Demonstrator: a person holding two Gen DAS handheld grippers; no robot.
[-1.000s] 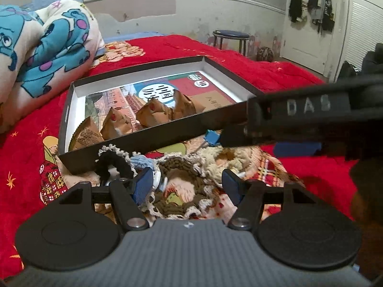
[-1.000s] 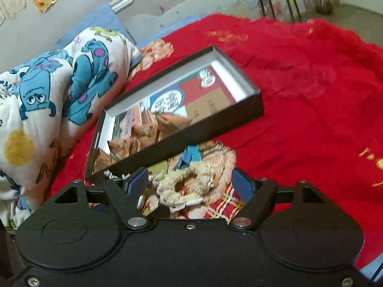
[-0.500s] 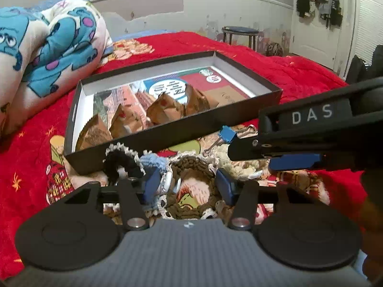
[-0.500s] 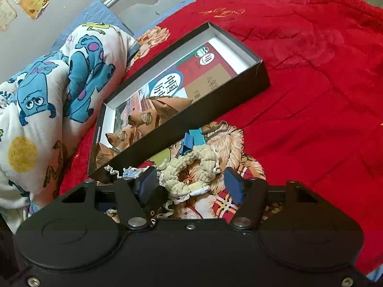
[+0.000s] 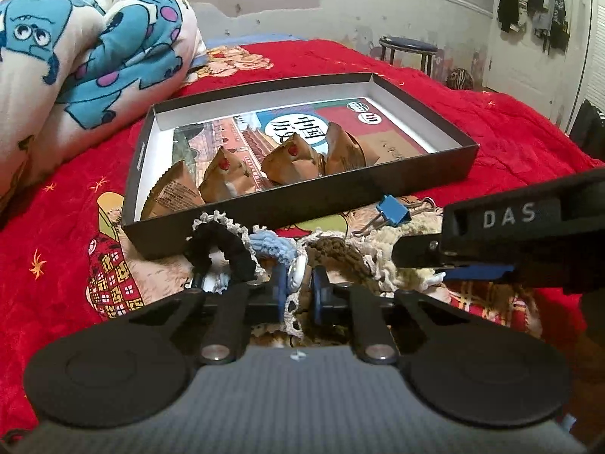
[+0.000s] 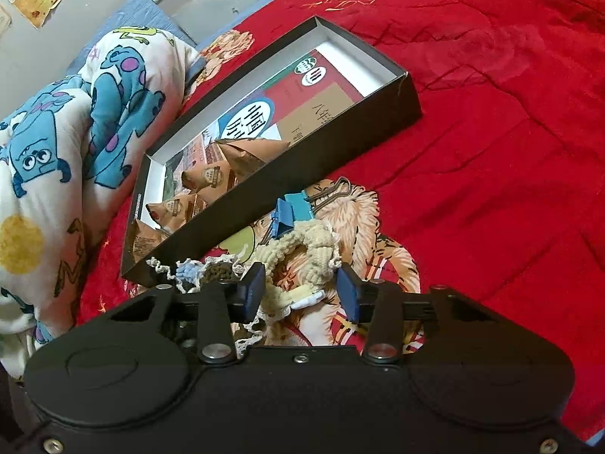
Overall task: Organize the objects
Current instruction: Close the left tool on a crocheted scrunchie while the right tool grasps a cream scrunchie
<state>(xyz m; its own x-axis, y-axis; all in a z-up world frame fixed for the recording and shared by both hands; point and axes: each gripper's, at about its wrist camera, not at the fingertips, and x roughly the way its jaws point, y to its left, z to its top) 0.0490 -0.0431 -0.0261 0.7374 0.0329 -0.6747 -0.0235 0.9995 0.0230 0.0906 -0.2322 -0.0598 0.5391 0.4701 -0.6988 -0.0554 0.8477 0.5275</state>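
The left gripper (image 5: 297, 289) clenched a lace-edged scrunchie (image 5: 298, 283) (brown one); the right gripper (image 6: 300, 291) straddled the cream scrunchie (image 6: 302, 246), released.

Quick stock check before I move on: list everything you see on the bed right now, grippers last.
Box: 1, black, on red bedspread.
Snack packets: 4 visible, brown, inside box.
Printed sheet: 1, red and blue, box floor.
Scrunchies: black, light blue, brown, cream, in front of box.
Binder clips: 2, blue, beside box.
Quilt: 1, cartoon print, left.
Stool: 1, dark, far wall.
Left gripper: shut on lace edging of the scrunchies.
Right gripper: open around cream scrunchie.
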